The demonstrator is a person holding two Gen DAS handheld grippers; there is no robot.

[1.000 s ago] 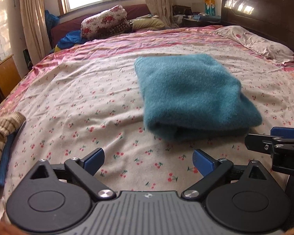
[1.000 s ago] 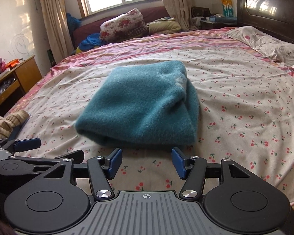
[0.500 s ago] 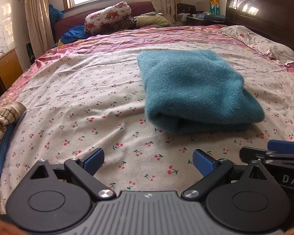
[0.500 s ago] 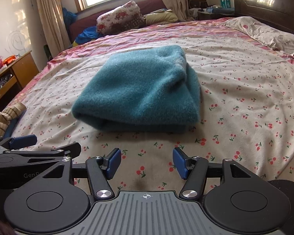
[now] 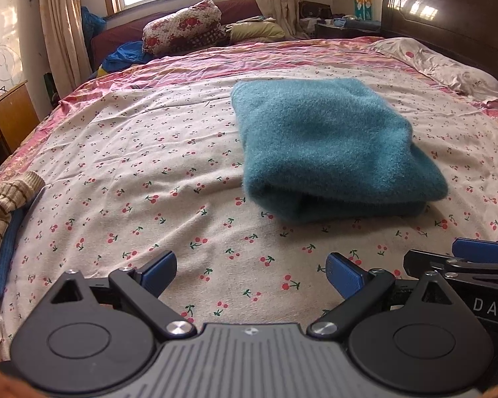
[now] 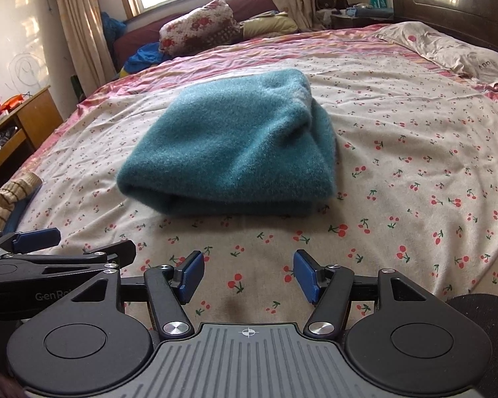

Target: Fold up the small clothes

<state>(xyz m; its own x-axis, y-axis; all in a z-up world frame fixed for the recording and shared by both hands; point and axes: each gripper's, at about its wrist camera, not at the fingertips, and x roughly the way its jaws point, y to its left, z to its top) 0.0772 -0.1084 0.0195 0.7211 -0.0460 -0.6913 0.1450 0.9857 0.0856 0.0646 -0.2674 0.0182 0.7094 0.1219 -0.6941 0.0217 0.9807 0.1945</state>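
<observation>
Teal fleece garment (image 5: 335, 152) lies folded on a cherry-print bedsheet (image 5: 149, 179). Short of the garment's near edge, the left gripper (image 5: 250, 270) and right gripper (image 6: 248, 275) hover side by side, jaws apart and empty.

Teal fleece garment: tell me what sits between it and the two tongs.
Nothing visible does. Only bare cherry-print bedsheet lies between the folded teal fleece garment and the open right tongs; the same holds for the open left tongs. The striped tan knit garment lies far off to the left.
</observation>
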